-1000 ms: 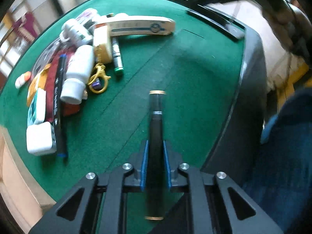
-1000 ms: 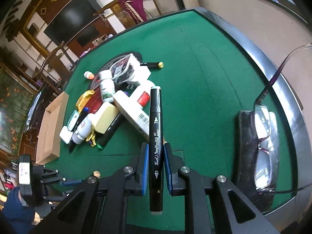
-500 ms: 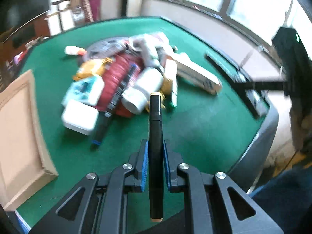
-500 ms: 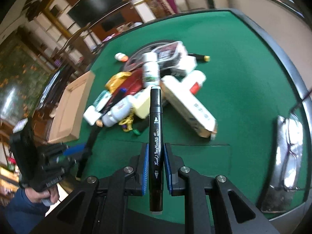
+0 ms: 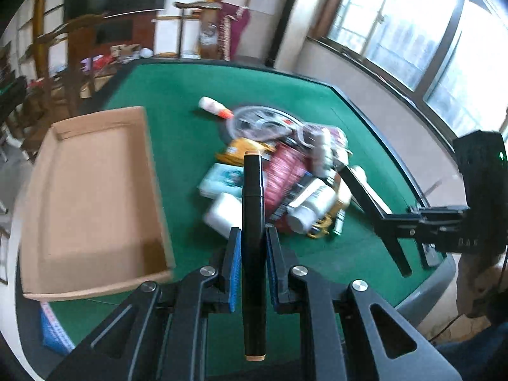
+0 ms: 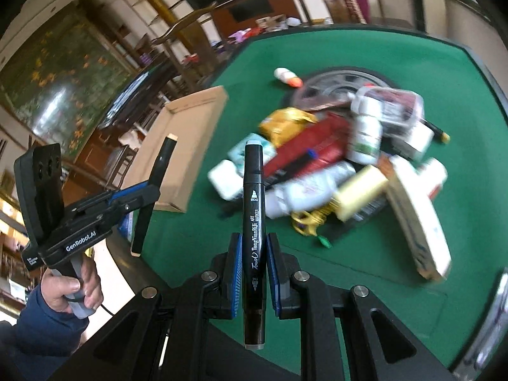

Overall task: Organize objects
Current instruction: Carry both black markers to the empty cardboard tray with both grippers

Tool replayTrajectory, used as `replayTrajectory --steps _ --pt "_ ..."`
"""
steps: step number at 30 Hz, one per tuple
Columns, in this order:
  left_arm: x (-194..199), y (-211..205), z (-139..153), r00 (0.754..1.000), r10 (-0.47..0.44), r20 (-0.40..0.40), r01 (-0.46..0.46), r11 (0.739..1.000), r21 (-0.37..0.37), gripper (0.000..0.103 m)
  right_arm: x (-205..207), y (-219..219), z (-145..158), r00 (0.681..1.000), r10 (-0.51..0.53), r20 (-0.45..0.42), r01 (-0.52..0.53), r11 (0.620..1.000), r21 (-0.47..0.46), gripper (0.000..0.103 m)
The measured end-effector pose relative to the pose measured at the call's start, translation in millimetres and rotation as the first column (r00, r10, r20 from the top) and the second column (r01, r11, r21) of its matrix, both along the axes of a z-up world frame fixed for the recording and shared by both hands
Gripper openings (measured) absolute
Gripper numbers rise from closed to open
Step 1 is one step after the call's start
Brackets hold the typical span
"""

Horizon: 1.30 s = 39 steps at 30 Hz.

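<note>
Both grippers, still clamping black markers (image 5: 252, 222) (image 6: 252, 222), now face the cardboard tray (image 5: 92, 197)

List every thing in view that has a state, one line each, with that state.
left gripper: shut on a tan-capped marker, held lengthwise.
right gripper: shut on a grey-capped art marker, held lengthwise.
cardboard tray: open-topped, nothing seen inside, flat on the green table.
white bottle with orange cap: capped, lying on its side, apart from the pile.
white pill bottle: lying on its side in the pile.
</note>
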State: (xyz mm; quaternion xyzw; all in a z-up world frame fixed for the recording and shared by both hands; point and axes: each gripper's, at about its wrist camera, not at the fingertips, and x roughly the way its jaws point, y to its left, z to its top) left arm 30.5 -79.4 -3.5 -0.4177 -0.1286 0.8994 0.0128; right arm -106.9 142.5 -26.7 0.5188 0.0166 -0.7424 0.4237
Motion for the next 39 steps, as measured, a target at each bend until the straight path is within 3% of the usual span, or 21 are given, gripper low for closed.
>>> replayTrajectory --steps 14,21,31,39 --pt "-5.0 -168.3 -5.1 0.998 0.056 -0.001 -0.056 0.997 0.047 0.014 -15.3 -201.3 -5.4 0.997 0.059 0.055 -0.058 0.998 -0.02 0.016" --pt "-28.8 -229.5 -18.5 0.994 0.097 0.042 -0.099 0.993 0.057 0.014 -41.1 -285.0 -33.6 0.99 0.05 0.129 -0.051 0.999 0.009 0.016" --pt "-75.8 -288.4 -55.7 0.972 0.19 0.139 -0.204 0.974 0.098 0.014 -82.4 -349.8 -68.2 0.983 0.014 0.182 -0.026 0.998 0.065 0.017" --pt "-94.8 -302.1 -69.0 0.967 0.194 0.167 -0.212 0.972 0.1 0.014 -97.7 -377.3 -83.5 0.981 0.011 0.193 -0.03 0.995 0.097 0.017"
